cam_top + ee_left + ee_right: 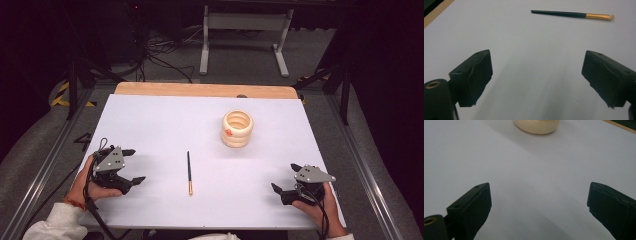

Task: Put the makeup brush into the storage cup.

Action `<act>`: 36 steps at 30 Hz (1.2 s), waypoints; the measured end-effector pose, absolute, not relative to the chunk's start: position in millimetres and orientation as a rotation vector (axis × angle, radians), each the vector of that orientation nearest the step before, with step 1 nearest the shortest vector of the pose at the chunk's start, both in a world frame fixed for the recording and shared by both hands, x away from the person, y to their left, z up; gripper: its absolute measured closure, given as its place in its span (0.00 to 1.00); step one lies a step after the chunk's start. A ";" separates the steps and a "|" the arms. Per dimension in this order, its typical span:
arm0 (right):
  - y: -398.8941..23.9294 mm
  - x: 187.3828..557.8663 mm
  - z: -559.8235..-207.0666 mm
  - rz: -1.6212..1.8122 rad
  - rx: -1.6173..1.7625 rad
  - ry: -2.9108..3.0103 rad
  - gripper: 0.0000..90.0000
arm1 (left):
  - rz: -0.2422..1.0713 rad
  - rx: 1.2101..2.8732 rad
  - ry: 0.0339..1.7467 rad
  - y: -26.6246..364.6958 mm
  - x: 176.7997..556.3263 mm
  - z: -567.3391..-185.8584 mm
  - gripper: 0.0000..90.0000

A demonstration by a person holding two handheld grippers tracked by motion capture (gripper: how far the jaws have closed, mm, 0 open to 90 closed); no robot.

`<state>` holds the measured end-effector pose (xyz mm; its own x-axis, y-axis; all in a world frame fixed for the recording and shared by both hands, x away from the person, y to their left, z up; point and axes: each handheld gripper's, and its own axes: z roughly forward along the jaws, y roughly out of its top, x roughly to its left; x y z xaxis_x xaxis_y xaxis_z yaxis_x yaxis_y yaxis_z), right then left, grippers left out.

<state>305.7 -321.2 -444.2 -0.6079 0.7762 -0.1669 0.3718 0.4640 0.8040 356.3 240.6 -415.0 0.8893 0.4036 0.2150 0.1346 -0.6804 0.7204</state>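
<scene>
White sheet (165,125) covers the table; a black makeup brush (189,172) with a gold ferrule lies mid-table between the left gripper (131,165) and right gripper (284,178) — both jaws wide, empty, resting near the front edge. Looks like the start: next move, probably the left gripper reaching to the brush's handle. The left gripper view shows the brush (571,15) ahead — the right gripper view instead catches the base of the cream ringed holder (537,125).

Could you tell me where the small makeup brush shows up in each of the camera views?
High view: makeup brush lies mid-table, between the tools, bristles nearest the person.
Left gripper view: along the top edge, right of centre.
Right gripper view: not in it.
Shared landmark: the white table sheet.
</scene>
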 end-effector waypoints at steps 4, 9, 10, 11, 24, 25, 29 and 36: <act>-320.0 305.1 -443.6 1.019 0.951 2.195 0.07 | 0.474 2.348 0.323 230.6 355.8 -404.5 0.15; -319.0 305.3 -443.1 1.015 0.944 2.197 0.07 | 0.459 2.393 0.210 213.0 358.0 -394.1 0.22; -318.9 305.5 -443.3 1.010 0.944 2.198 0.07 | 0.461 2.409 0.181 208.0 359.0 -393.2 0.24; -318.9 305.2 -443.2 1.010 0.942 2.199 0.07 | 0.448 2.422 0.157 202.8 360.4 -392.4 0.24; -319.3 304.7 -442.8 1.016 0.943 2.198 0.07 | 0.321 2.621 -0.233 119.3 369.3 -385.6 0.39; -319.5 304.8 -442.9 1.018 0.943 2.199 0.07 | 0.322 2.628 -0.251 113.5 370.0 -386.4 0.39; -320.2 304.2 -442.6 1.020 0.947 2.196 0.07 | 0.290 2.648 -0.313 98.0 371.2 -389.1 0.45; -319.6 304.1 -442.6 1.018 0.940 2.203 0.07 | 0.242 2.696 -0.405 79.4 370.0 -402.4 0.57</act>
